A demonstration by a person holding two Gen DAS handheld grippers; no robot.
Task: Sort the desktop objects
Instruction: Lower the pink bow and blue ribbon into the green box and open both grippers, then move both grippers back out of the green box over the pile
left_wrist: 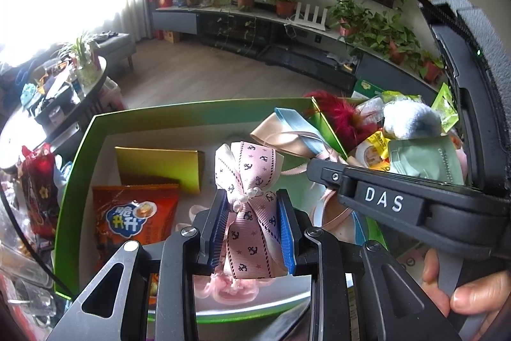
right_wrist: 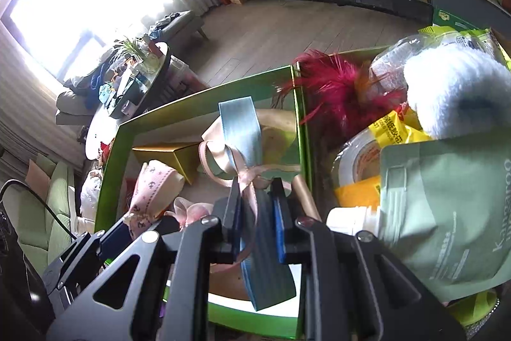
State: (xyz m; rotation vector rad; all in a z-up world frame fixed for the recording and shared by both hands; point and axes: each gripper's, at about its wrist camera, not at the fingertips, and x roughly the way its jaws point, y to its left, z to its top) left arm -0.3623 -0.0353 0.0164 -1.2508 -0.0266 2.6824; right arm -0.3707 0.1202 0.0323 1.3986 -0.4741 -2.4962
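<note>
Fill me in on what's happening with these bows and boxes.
A person is sorting with two handheld grippers. The left gripper is shut on a pink anchor-print bow, and the right gripper on a blue and peach ribbon bow. Both hang over the green box, beside a second box crammed with clutter.

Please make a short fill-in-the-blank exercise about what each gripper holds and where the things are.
1. The left gripper is shut on a pink bow printed with small ____.
2. The right gripper is shut on a bow of beige and ____ ribbon.
3. Both bows are over the ____ box.
4. The snack bag in it is ____.

Missing words: anchors; blue; green; orange
</note>
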